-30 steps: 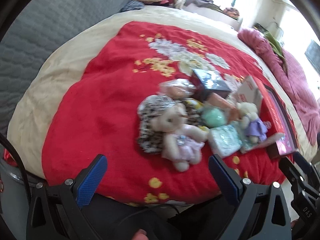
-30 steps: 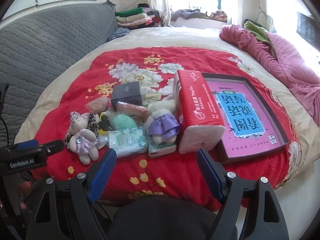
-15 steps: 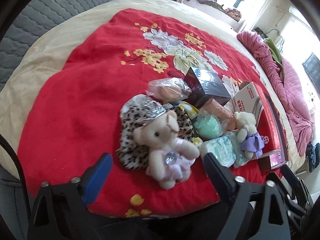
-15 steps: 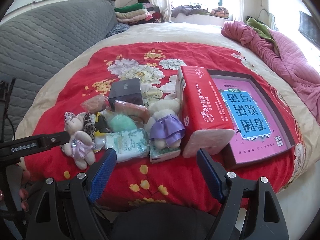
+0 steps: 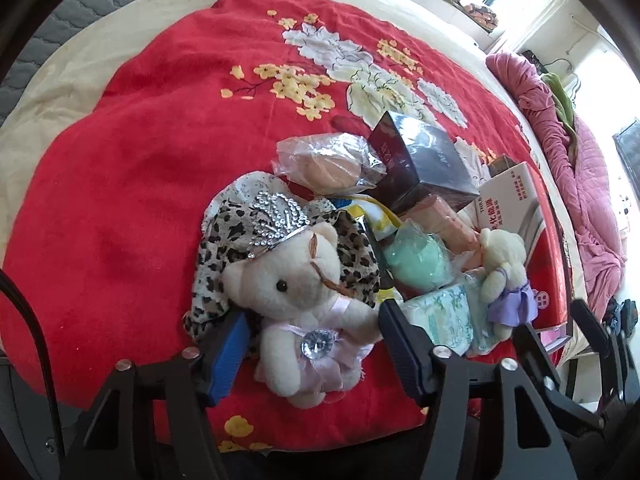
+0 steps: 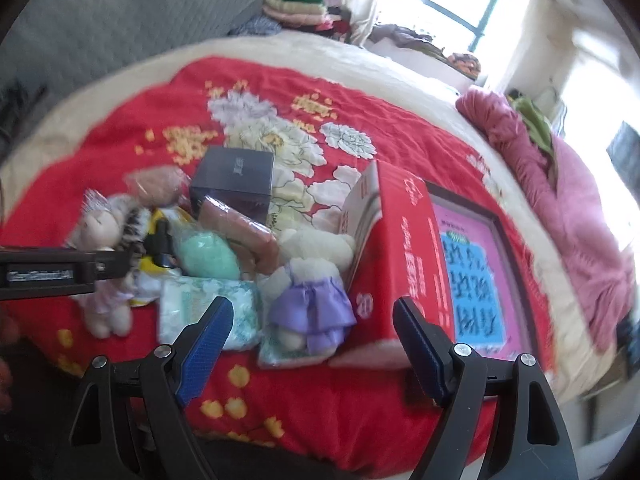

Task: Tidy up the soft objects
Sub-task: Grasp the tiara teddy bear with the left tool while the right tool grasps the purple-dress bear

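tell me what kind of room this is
Most likely a bedroom: the toys lie on a bed under a red floral blanket, a pink quilt is bunched at one side, and folded clothes are stacked by the window.

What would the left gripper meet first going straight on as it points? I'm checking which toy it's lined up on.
Most likely the cream teddy bear with the silver tiara and pink dress, already between the closing left gripper jaws; contact unclear.

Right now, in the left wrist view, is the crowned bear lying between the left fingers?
Yes: the crowned bear lies on the red blanket with its body between the left fingers.
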A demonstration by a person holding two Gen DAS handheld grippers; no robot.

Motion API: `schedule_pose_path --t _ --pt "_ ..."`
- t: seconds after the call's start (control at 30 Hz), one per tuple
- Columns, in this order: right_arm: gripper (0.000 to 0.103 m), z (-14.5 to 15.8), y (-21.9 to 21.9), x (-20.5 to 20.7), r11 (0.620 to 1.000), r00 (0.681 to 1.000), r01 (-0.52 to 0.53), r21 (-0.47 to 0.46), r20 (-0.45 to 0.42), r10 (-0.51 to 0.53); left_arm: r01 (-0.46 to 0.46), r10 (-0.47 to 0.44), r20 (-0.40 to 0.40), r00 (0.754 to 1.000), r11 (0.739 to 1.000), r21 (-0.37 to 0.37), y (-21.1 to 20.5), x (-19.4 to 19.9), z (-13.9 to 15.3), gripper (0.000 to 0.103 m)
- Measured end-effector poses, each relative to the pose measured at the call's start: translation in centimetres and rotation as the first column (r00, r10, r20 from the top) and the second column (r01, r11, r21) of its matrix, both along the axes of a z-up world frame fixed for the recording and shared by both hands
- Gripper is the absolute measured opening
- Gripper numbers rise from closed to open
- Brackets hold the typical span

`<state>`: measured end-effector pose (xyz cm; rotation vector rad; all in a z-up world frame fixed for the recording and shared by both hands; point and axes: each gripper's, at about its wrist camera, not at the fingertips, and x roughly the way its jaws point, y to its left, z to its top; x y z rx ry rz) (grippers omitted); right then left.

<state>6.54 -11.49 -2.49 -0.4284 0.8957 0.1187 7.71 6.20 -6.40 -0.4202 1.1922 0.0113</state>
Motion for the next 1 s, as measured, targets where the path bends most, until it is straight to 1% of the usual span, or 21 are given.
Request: schedule_pose_path --t 0.13,0.2,0.23,0.27,0.3,0.4,0.53,0.67,0.8,0.87,0.9,1.0 --pt "0.083 -1.6 0.9 2.5 0.998 0.998 0.009 -0.068 -0.056 -0.012 -0.002 0.001 -0.011 1.000 1.000 -0.016 0.2 0.3 -0.6 0.060" --pt "0.079 -2.5 1.1 3.8 0.997 0.996 0.017 -0.076 -0.090 -0.024 -0.005 0.005 -0.012 1.000 0.999 -0.034 0.5 0.3 -0.7 0.058" --pt "0.076 -2.8 1.2 4.2 0.997 0.995 0.014 -0.082 -0.101 -0.023 -0.006 0.005 -0.011 1.000 0.999 -0.039 0.6 0.2 -0.7 0.057" --pt "0.070 -3.1 1.4 4.6 0.996 0.993 0.014 -0.088 -0.114 -0.024 -0.004 0.004 -0.012 1.000 0.999 -0.042 0.6 0.2 -0.8 0.056" --pt "0.061 -3.7 1.5 5.2 0.995 0.991 0.011 -0.102 -0.134 -0.025 -0.006 0.005 -0.015 1.000 0.999 -0.046 0.7 0.2 -0.8 0.054" --pt "0.053 -4.6 1.6 6.2 0.996 0.985 0.024 -0.088 -0.169 -0.039 -0.006 0.006 -0.011 1.000 0.998 -0.063 1.0 0.0 -0.9 0.050" --pt "0.048 -3.5 0.5 6.0 0.999 0.988 0.047 0.008 -0.148 -0.045 -0.003 0.004 0.008 1.000 0.996 -0.089 1.5 -0.5 -0.6 0.044" --pt "0.048 -1.5 -0.5 5.0 0.993 0.992 0.054 0.104 -0.120 -0.041 0.005 -0.002 0.041 0.999 0.996 -0.089 1.6 -1.2 0.4 0.040" --pt "0.048 0.2 -1.2 3.9 0.982 0.995 0.057 0.182 -0.088 -0.041 0.001 0.008 0.071 0.997 0.994 -0.113 2.1 -1.8 1.2 0.037" --pt "0.048 1.0 -1.3 3.4 0.978 0.997 0.054 0.201 -0.069 -0.040 0.002 0.008 0.089 0.996 0.993 -0.118 2.3 -2.0 1.8 0.034" --pt "0.048 1.4 -1.4 3.2 0.975 0.998 0.049 0.217 -0.058 -0.038 0.004 0.007 0.098 0.995 0.993 -0.118 2.3 -2.0 2.0 0.025" --pt "0.048 2.2 -1.8 2.9 0.969 0.998 0.050 0.244 -0.040 -0.041 0.020 -0.006 0.141 0.990 0.995 -0.100 2.0 -2.1 3.2 0.025"
